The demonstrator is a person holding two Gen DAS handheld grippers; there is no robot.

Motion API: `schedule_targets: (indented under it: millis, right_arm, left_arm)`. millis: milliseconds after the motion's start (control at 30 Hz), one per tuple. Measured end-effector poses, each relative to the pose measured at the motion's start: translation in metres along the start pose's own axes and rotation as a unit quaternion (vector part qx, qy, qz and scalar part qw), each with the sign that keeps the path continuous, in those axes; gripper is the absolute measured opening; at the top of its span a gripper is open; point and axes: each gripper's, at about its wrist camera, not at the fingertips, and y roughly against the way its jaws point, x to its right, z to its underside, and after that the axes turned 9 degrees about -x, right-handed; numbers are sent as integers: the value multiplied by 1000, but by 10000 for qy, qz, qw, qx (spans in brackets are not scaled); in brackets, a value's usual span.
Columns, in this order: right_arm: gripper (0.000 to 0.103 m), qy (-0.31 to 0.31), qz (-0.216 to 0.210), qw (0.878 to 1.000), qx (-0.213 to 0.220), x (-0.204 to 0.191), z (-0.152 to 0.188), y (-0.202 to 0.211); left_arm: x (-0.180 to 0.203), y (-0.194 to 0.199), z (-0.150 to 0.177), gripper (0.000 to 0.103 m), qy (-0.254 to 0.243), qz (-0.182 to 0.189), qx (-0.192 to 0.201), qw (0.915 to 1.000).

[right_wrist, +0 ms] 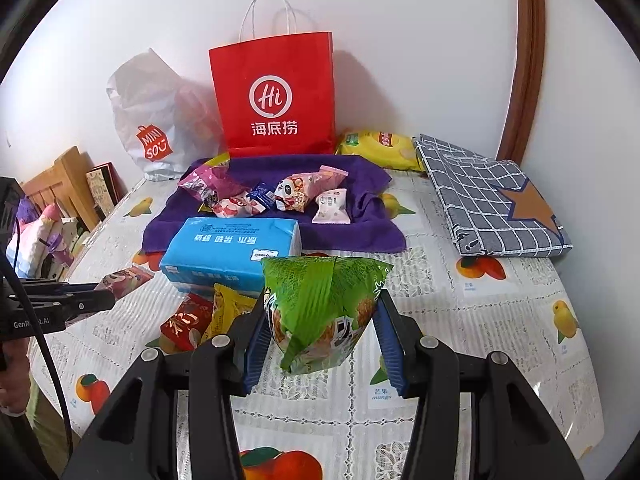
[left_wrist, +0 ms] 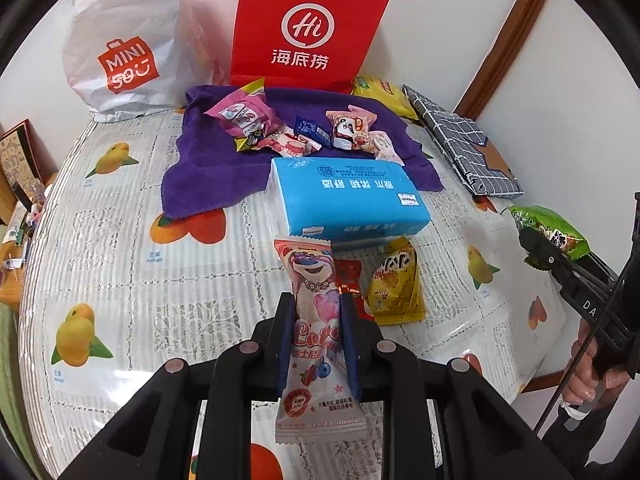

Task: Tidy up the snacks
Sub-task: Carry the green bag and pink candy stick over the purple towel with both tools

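Observation:
My left gripper is shut on a long pink bear-print snack packet, held above the tablecloth; the same packet shows at the left of the right wrist view. My right gripper is shut on a puffy green snack bag, which also appears at the right edge as the green snack bag. Several small snacks lie on a purple towel by a red paper bag. A yellow packet and a red packet lie on the table below a blue tissue pack.
A white plastic shopping bag stands at the back left. A yellow chip bag and a folded checked cloth lie at the back right. The fruit-print tablecloth covers the table. A person's hand holds the right gripper.

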Motion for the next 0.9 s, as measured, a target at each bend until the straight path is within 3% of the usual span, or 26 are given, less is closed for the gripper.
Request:
schedule_targets:
  millis: [500,900]
  right_arm:
    - [49,69,-82,9998,189,-1,-31,-2]
    - [48,210,-99,9992,313,-6,-76,-17]
  left_arm:
    - [-2,16,-41,22,97,-71,431,9990]
    - [4,17,-85,22,98,-130,607,9980]
